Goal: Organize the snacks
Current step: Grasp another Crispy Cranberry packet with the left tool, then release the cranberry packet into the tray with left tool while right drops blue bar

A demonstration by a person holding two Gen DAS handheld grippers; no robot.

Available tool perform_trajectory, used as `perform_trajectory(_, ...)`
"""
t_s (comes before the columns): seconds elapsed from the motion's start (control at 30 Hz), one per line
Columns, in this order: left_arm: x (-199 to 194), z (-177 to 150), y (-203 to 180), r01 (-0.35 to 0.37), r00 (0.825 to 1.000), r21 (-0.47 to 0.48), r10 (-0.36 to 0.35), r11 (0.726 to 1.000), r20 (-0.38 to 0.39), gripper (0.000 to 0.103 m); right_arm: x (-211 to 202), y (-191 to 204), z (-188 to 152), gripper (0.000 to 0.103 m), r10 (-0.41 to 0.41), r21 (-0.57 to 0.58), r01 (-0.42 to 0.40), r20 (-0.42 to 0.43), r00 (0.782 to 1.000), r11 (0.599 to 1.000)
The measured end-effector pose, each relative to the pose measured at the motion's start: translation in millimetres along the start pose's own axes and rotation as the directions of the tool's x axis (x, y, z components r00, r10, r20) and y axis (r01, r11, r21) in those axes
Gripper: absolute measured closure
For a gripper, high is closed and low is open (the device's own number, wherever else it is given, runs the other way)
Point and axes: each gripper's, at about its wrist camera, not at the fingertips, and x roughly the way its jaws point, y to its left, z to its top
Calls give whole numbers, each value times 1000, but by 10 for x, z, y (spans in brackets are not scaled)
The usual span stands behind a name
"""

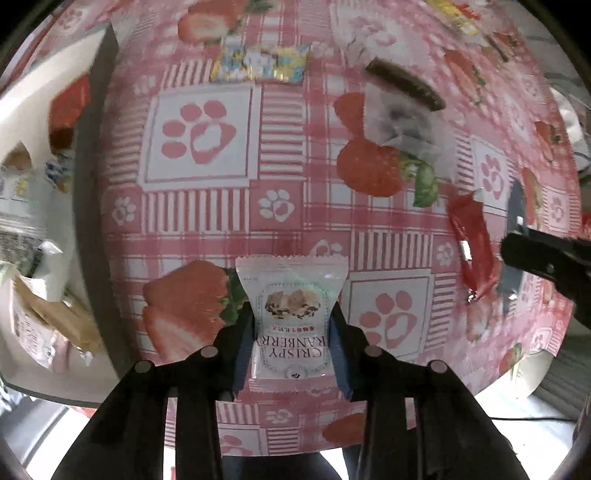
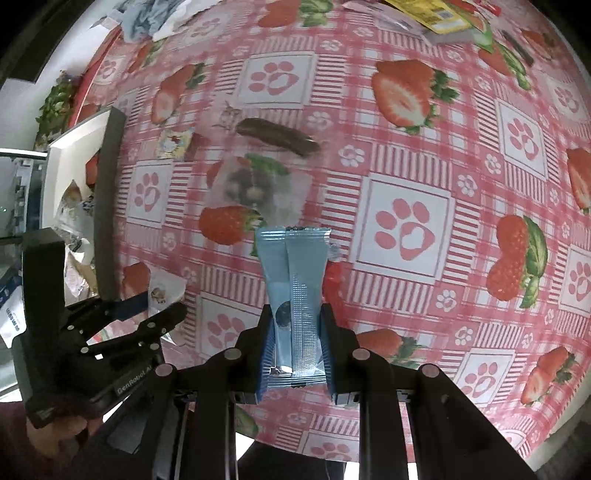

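Note:
My left gripper (image 1: 291,325) is shut on a white cranberry crisp packet (image 1: 291,314) and holds it above the pink strawberry tablecloth (image 1: 207,221). It also shows in the right wrist view (image 2: 147,314), at the left beside the box. My right gripper (image 2: 297,325) is shut on a light blue snack packet (image 2: 295,288). A red packet (image 1: 474,243) lies at the right by the right gripper's dark finger (image 1: 546,254). A white box (image 1: 33,206) with several snacks inside stands at the left; it also shows in the right wrist view (image 2: 79,147).
On the cloth lie a brown snack bar (image 2: 277,138), a clear bag of dark pieces (image 2: 255,188) and a small yellow-blue cartoon packet (image 1: 258,64). More wrappers, one yellow (image 2: 439,13), lie at the far edge. The table's near edge runs along the bottom.

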Motion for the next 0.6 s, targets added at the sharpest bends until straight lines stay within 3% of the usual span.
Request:
perform_trajectory(0.13,-330,-55,142,-3,996,47,-1,999,85,62,16,152,57,79,10,-35,-11,-11,1000,999)
perform_trajectory(0.27,-643,-97,377,-19,986,29,14,999,167,62,34,457,205,79,31,-87,-32,-19,999,996)
perform_trajectory(0.4,-982,-141,826,-60,965,-27,65,998,256,62,46,891,428,79,73,-143,-74,-17,997,987)
perform_trajectory(0.6,-1135,-14,1390,-84,941,-172,135,981,311,62,69,1711,843,79,151,-224,-150,-14,988,963)
